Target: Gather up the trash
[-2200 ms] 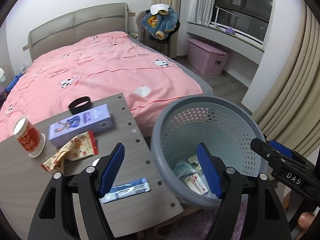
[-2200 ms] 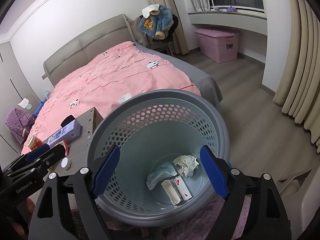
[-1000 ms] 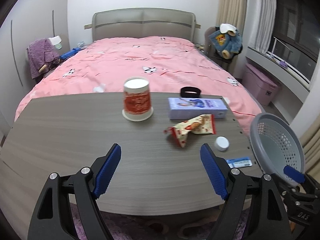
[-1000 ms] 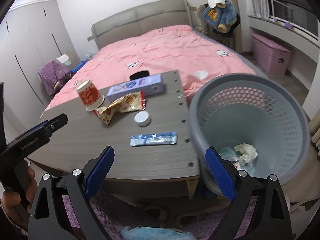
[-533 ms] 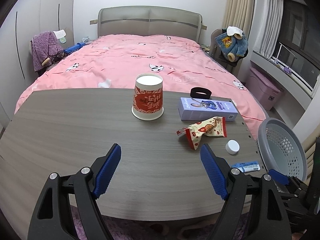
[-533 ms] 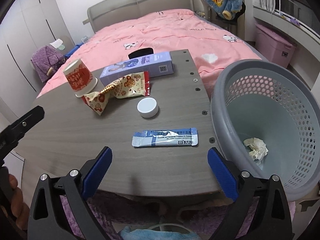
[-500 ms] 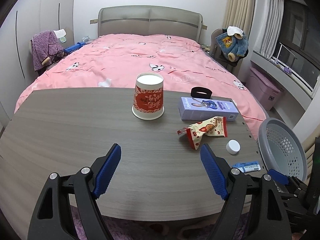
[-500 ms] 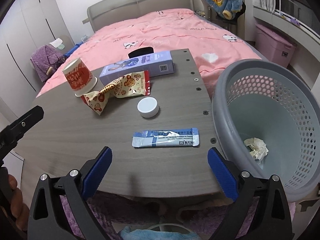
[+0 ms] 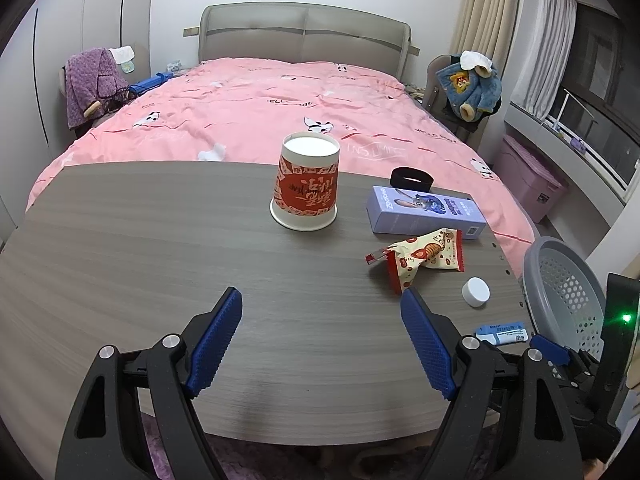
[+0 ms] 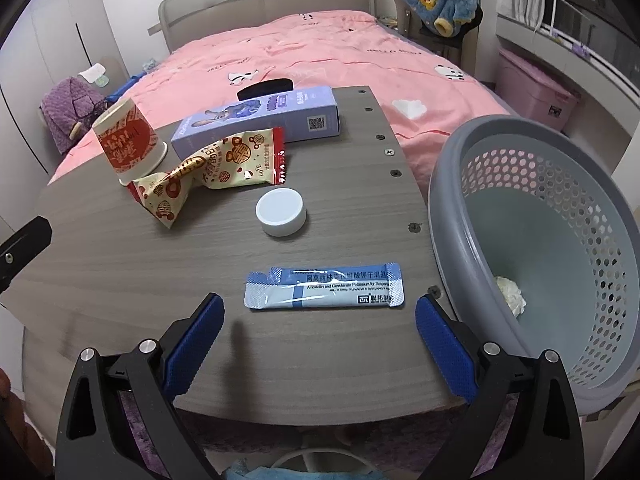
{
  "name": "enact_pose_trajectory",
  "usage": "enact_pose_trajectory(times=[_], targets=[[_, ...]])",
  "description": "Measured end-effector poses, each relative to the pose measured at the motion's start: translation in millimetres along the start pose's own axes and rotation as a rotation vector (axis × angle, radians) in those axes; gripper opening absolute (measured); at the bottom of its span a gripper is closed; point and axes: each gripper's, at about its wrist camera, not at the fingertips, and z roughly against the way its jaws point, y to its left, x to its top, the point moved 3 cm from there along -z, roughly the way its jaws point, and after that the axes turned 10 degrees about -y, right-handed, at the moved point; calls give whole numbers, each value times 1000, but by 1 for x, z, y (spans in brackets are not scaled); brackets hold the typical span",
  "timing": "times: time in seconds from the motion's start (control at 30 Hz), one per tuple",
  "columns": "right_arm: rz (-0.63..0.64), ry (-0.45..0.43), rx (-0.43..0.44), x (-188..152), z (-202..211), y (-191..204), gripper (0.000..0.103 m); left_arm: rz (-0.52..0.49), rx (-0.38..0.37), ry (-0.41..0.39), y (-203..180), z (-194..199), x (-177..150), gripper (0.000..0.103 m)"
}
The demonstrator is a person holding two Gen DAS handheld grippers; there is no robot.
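Grey perforated waste basket [image 10: 532, 240] just off the right edge of the wooden table [image 10: 120, 280]. Blue medicine sachet [image 10: 324, 286] flat near that edge, long axis crosswise, straight ahead of right gripper [image 10: 318, 344], jaws spread wide, empty. Left gripper [image 9: 320, 336] farther off, also spread, empty.

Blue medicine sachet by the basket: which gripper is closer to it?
Right. The right gripper hangs open just short of the blue sachet; the left gripper, also open, is off to the sachet's left, over bare table.
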Motion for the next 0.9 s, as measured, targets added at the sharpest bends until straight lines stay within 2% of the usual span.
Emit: enact_pose_trajectory(times=[0.3, 0.4, 0.43, 0.6, 0.77, 0.9], targets=[[64, -23, -60, 1, -9, 6, 94, 0, -5, 7, 0, -2, -1, 78], [68, -35, -54, 1, -9, 6, 87, -1, -5, 7, -1, -2, -1, 78], [73, -40, -50, 2, -7, 7, 81, -1, -4, 6, 0, -2, -1, 78], [85, -42, -29, 1, -5, 8, 81, -4, -5, 5, -1, -2, -1, 78], [75, -56, -11, 6, 1, 6, 72, -13, -12, 8, -4, -3, -3, 78], [64, -50, 0, 4, 6, 4, 70, -29, -19, 8, -10, -2, -2, 78]])
